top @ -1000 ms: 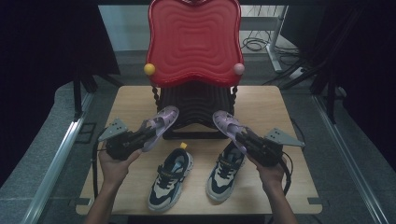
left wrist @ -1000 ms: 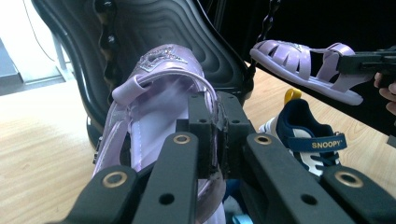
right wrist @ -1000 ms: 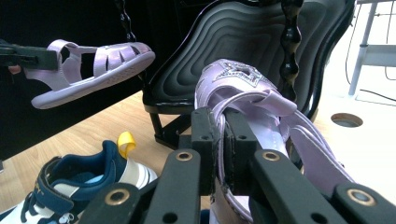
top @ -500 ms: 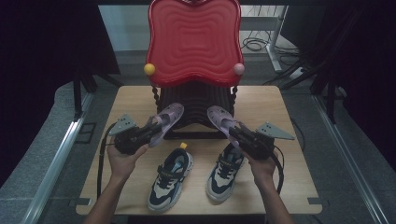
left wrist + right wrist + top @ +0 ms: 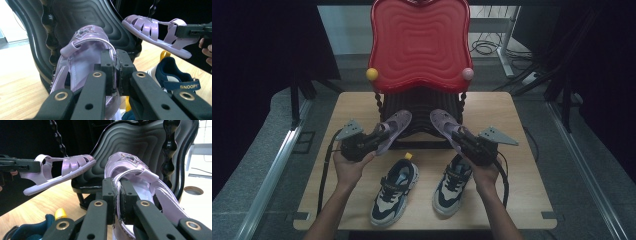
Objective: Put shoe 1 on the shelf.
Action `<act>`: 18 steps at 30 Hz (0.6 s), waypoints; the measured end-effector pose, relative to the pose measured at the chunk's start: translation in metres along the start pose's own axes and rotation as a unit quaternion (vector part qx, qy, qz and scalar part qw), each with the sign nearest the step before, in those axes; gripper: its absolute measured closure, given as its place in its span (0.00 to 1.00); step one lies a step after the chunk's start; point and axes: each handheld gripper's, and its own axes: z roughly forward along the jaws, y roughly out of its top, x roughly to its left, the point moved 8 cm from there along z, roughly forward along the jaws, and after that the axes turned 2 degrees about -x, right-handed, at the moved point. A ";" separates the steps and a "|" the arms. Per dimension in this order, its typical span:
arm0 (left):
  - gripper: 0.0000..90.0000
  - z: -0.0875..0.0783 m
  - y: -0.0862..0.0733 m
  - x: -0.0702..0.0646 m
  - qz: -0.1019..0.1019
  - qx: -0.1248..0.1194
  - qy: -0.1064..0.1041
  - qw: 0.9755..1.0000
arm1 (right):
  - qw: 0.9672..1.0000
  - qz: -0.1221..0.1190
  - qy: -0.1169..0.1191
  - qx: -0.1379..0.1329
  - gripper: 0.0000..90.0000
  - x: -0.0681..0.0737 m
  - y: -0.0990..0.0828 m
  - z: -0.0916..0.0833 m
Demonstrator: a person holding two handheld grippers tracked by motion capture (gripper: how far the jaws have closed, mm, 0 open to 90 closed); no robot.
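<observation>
Wooden table point(image 5: 512, 107), red-backed chair point(image 5: 419, 45) at far edge, left gripper point(image 5: 379, 136) clamped on left purple sandal point(image 5: 393, 129), right gripper point(image 5: 460, 136) clamped on right purple sandal point(image 5: 443, 124), sneakers point(image 5: 394, 192) near.

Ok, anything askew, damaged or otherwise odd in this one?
Nothing damaged or spilled. Each gripper, left and right, is clamped on a glossy lilac strappy sandal, left sandal and right sandal, held toes-up towards the black ribbed chair seat. The navy-and-cream sneakers sit slightly splayed on the wooden table.
</observation>
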 end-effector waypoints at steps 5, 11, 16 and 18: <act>0.95 0.007 0.000 0.001 -0.002 0.002 0.000 1.000 | 1.000 -0.006 -0.007 0.000 0.93 0.001 0.002 0.007; 0.95 0.012 0.006 0.002 0.002 0.001 0.005 1.000 | 1.000 -0.007 -0.009 -0.002 0.93 0.001 0.003 0.012; 0.95 0.015 0.013 0.002 0.005 -0.004 0.005 1.000 | 1.000 -0.013 -0.016 -0.005 0.93 0.001 0.004 0.017; 0.95 0.017 0.015 0.001 0.009 -0.004 0.005 1.000 | 1.000 -0.014 -0.018 -0.004 0.93 0.001 0.005 0.019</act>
